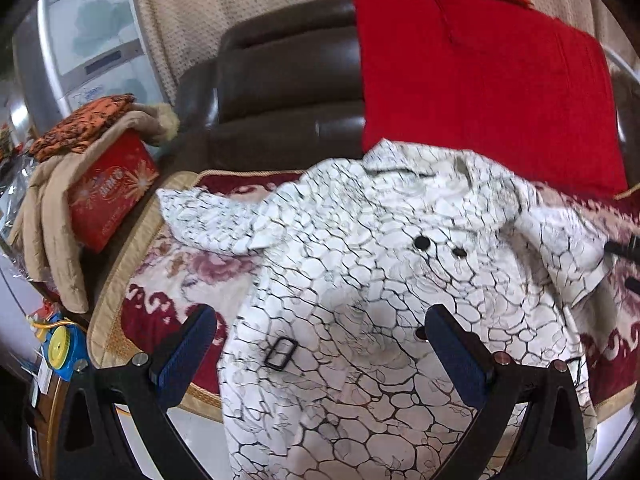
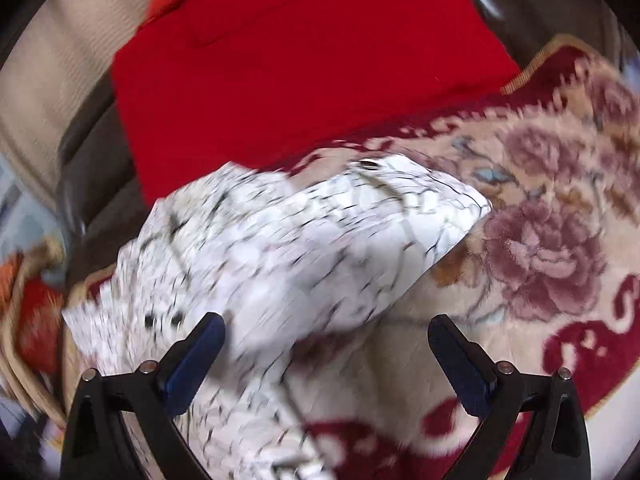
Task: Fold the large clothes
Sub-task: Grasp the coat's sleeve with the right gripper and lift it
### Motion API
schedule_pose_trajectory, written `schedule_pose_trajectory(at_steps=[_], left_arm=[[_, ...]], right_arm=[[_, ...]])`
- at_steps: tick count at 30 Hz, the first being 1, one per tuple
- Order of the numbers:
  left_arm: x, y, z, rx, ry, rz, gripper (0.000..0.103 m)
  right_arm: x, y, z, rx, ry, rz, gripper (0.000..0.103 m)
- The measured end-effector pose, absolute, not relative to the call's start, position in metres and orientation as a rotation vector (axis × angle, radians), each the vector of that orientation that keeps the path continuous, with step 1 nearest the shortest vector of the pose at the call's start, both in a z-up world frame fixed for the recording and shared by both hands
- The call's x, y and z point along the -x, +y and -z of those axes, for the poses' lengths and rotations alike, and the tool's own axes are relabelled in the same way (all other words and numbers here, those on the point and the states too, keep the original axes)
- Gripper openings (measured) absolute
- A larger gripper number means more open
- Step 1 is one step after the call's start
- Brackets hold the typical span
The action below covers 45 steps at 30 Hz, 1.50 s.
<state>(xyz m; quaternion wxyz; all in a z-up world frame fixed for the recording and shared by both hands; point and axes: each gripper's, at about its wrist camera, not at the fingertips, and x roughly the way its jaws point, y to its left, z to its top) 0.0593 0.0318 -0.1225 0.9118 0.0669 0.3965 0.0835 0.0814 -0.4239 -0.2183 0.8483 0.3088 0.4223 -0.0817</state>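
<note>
While the white crackle-print coat (image 1: 360,280) lies spread over the floral rug (image 1: 168,276) (front up, two black buttons near the collar), both sets of tongs are released and grasp nothing. Left tongs (image 1: 320,344) hover over the coat's middle, beside its black buckle (image 1: 280,353). Right tongs (image 2: 326,344) sit at the coat's sleeve edge. Behind the coat, a red garment (image 1: 480,92) leans against the brown sofa back (image 1: 280,80).
</note>
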Motion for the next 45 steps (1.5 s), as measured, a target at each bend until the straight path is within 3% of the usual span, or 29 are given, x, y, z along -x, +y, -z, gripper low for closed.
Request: schedule_pose_trajectory(at_steps=[9,13,15,17,19,20,24,30,34,36,37,38,39,45], left_arm=[[-0.081,0.031,0.146,-0.158,0.871,-0.168,0.103],[-0.086,0.035,0.153,-0.145,0.899,-0.169,0.103],[-0.084,0.037,0.152,-0.143,0.902,-0.167,0.103],[-0.079,0.042,0.147,-0.144,0.887,-0.169,0.103],[-0.075,0.049,0.142,-0.142,0.867,-0.18,0.103],[-0.074,0.053,0.14,-0.14,0.859,-0.187,0.103],[-0.07,0.08,0.133,-0.1,0.839,-0.238,0.103],[-0.06,0.122,0.13,-0.016,0.829,-0.293,0.103],[-0.049,0.15,0.128,0.028,0.82,-0.336,0.103],[-0.045,0.163,0.128,0.045,0.821,-0.357,0.103],[-0.044,0.168,0.128,0.051,0.823,-0.366,0.103],[-0.043,0.173,0.128,0.056,0.826,-0.377,0.103],[-0.042,0.179,0.129,0.061,0.828,-0.389,0.103],[-0.042,0.191,0.135,0.101,0.844,-0.403,0.103]], right_arm=[[-0.094,-0.498,0.285,-1.238,0.815,0.174,0.098],[-0.104,-0.504,0.288,-1.294,0.736,0.144,0.097],[-0.119,-0.51,0.294,-1.283,0.73,0.13,0.084],[-0.131,-0.519,0.301,-1.277,0.729,0.151,0.079],[-0.139,-0.517,0.293,-1.256,0.712,0.141,0.061],[-0.142,-0.512,0.284,-1.22,0.715,0.121,0.041],[-0.152,-0.471,0.226,-1.02,0.674,0.033,0.034],[-0.175,-0.358,0.141,-0.767,0.622,-0.203,0.034],[-0.197,-0.257,0.122,-0.613,0.672,-0.372,0.034],[-0.205,-0.21,0.126,-0.572,0.738,-0.475,0.04],[-0.209,-0.192,0.13,-0.553,0.777,-0.501,0.048],[-0.21,-0.177,0.135,-0.543,0.818,-0.514,0.077],[-0.208,-0.166,0.139,-0.552,0.843,-0.528,0.089],[-0.191,-0.179,0.16,-0.532,0.861,-0.484,0.089]])
